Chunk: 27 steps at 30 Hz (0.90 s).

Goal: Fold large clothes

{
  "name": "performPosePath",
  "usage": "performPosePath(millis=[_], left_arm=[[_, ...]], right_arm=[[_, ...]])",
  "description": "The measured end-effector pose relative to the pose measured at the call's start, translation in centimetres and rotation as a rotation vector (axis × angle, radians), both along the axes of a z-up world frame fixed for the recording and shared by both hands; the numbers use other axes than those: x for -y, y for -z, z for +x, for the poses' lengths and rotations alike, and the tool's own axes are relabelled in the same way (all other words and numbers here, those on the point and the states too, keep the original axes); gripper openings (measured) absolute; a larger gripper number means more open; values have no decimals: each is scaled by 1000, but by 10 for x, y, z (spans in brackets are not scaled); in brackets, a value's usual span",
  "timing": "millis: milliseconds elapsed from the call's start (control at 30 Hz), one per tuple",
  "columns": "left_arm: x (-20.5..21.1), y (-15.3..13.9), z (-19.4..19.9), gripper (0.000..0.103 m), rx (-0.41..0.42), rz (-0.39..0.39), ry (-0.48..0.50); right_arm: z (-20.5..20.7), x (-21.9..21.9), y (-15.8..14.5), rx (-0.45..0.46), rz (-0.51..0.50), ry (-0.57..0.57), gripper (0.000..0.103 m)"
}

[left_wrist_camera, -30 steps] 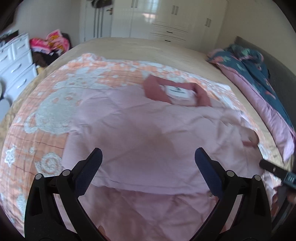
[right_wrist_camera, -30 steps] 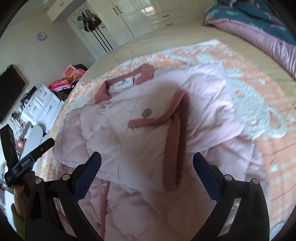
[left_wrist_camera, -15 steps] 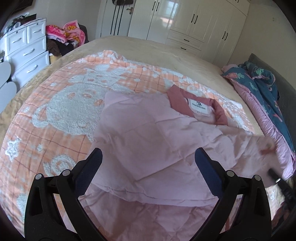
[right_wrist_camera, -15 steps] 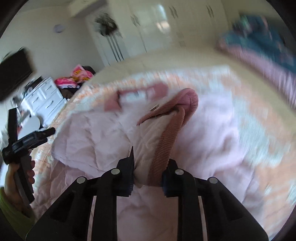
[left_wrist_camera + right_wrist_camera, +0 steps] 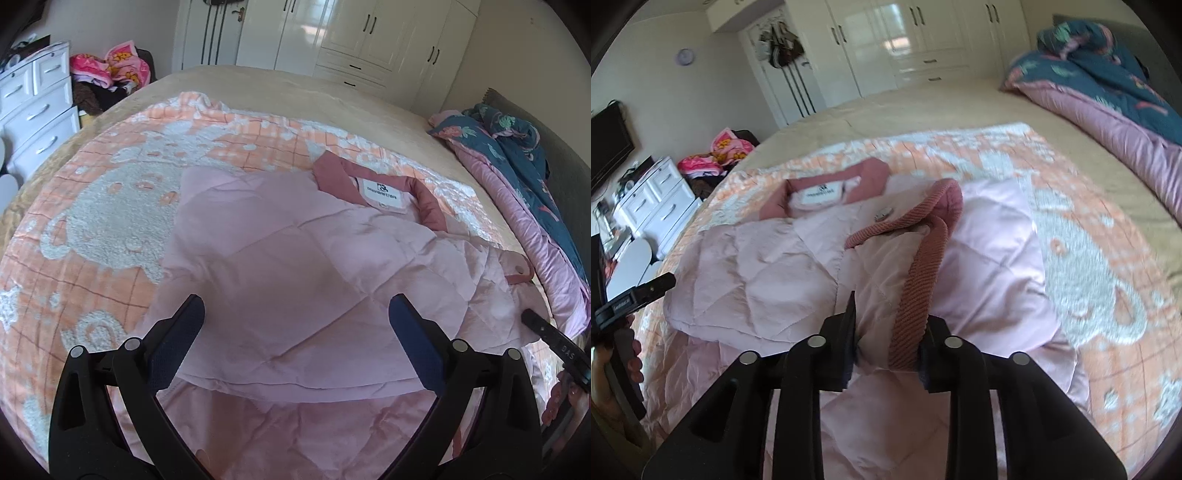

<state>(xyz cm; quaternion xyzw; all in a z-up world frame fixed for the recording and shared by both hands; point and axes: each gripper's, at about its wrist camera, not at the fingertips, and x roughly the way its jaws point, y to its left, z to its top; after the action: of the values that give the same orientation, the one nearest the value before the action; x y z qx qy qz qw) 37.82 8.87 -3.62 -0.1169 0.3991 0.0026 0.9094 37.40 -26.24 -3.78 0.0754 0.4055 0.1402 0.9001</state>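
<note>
A pale pink quilted jacket [image 5: 295, 280] lies spread on the bed, its dusty-rose collar [image 5: 384, 192] with a white label at the far end. My left gripper [image 5: 295, 339] hovers open above the jacket's body, nothing between its fingers. In the right wrist view the same jacket [image 5: 768, 273] shows a sleeve lifted by its ribbed rose cuff [image 5: 916, 288]. My right gripper [image 5: 890, 332] is clamped on that cuff and sleeve fabric; its jaws are opening slightly with the cloth still pinched between them. The right gripper's tip [image 5: 554, 343] also shows at the left view's right edge.
An orange and white patterned blanket [image 5: 92, 229] lies under the jacket on the beige bed. A dark blue and pink quilt [image 5: 517, 155] is bunched along the right side. White drawers [image 5: 33, 110] and a clothes pile [image 5: 110, 70] stand left, wardrobes [image 5: 369, 40] behind.
My right gripper went from wide open above the sleeve to closed on its ribbed cuff, and the cuff now stands raised off the jacket. The left gripper stayed open and shifted a little.
</note>
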Motion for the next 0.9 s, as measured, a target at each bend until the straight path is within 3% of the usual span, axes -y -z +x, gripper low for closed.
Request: performPosePath(millis=[133,233,300,400,600,900], left_arm=[[7,5,3,93,-8,12,27],[11,10,5,93,-19,6,41],[13,14,7,93,-30,19,51],[16,21,9,93,-56,35,55],[19,39,14,93,-98,61,73],[21,54,15,94,-114,76,86]], right_arm=[[0,1,3,-28,-6,13,51],[-5,3,-5,8,-38,39,66],[-8,3,-13,49,-65,63,71],[-14,0,-25,117,-84,61,72],[-23,-31,-37,186,-124,-73,72],[-17,-78,-16,108,-146,-184,73]])
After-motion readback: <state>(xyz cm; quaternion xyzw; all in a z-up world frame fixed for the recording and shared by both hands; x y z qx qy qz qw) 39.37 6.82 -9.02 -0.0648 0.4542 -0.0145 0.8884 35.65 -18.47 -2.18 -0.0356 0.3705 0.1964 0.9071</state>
